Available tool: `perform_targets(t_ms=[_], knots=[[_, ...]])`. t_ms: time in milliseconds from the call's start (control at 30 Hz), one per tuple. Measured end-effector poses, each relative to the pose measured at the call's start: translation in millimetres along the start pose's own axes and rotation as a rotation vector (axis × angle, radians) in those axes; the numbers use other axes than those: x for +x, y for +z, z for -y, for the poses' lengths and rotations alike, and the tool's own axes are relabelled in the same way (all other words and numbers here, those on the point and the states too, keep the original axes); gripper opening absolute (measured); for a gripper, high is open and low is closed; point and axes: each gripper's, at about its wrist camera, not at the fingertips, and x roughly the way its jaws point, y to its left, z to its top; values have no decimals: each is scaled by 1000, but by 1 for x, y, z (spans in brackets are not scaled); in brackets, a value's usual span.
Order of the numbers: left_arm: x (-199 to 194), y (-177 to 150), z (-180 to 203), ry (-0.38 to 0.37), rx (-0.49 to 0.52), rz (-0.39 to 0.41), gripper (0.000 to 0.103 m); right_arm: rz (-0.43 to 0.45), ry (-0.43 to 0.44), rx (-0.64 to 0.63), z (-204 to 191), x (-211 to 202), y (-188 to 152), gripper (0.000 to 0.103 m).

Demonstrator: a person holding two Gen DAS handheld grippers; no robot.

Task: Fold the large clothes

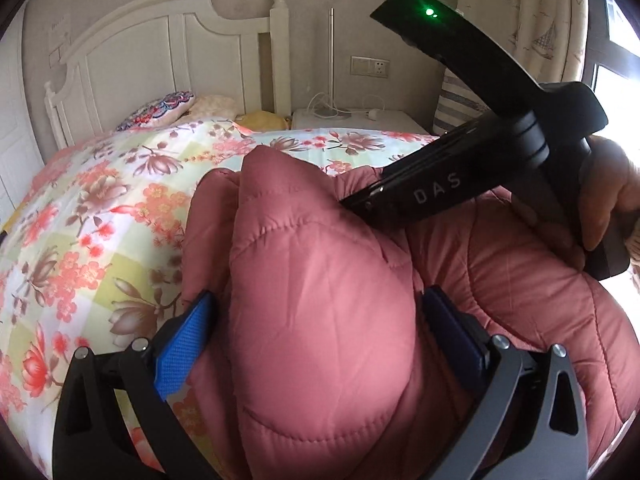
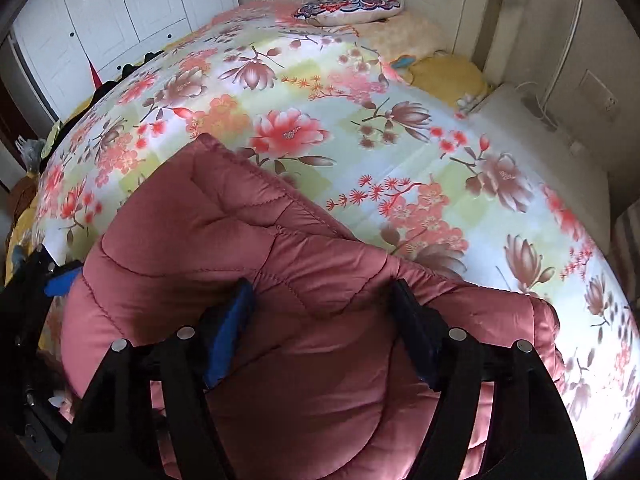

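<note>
1. Lying on the floral bedspread (image 2: 360, 132), a pink quilted puffer jacket (image 1: 320, 300) is bunched up near the bed's near edge, partly folded over itself.
2. L gripper (image 1: 316, 328): jaws spread wide w/ a thick fold of the jacket bulging up between them. Blue pad (image 1: 182, 344) on the left finger sits at the fabric's edge; right finger is against the other side. Can't tell if the pads really press, the padding fills the gap.
3. R gripper (image 2: 324, 328): jaws partway apart, straddling a jacket fold; blue pad on its left finger touches the fabric, dark right finger lies along the jacket's seam edge. Firm grip or just resting, can't tell.
4. From the left wrist cam, the other tool's black body reaches in from the right, held by a hand (image 1: 608, 200), tip down on the jacket.
5. Bkgd: white headboard (image 1: 160, 52), patterned pillow (image 2: 348, 10), white nightstand (image 1: 360, 120) beside the bed, white wardrobe doors (image 2: 120, 4) on the far side.
</note>
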Motion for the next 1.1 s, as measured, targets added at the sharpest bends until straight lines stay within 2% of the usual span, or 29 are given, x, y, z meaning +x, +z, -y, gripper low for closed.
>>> perform_targets(t_ms=[133,200,267,367,467,533,633,700,800,900,1000,1100], knots=[[0,0,1,3,8,7,101,8,-48,-31,-8,-20,4,69],[-1,-1,0,1,2,14,101,74,-16,-34,-13,-41,13,69],[-1,-1,0,-1,1,14,101,102,-5,-43,-19,-49,19,69],[-1,-1,0,-1,1,12,101,71,-18,-98,-37,-32,28,69],[-1,-1,0,7,-6,9,101,-23,-80,-152,-50,9,31,69],[1,-1,-4,16,-22,-1,101,-42,-66,-138,-49,22,31,69],[2,-1,-9,-10,-40,-10,101,-30,-76,-115,-46,17,32,69],[1,-1,-5,-7,-28,-7,101,8,-83,-88,-44,-3,29,69],[-2,-3,-5,-1,-33,4,101,137,-31,-30,-37,-57,10,69],[-4,-5,-7,-8,-48,8,101,238,-43,45,-28,-109,-41,70],[-3,-4,-8,-11,-50,9,101,239,-57,66,-33,-124,-94,70],[-2,-4,-10,-15,-53,8,101,199,-78,64,-44,-115,-128,70]])
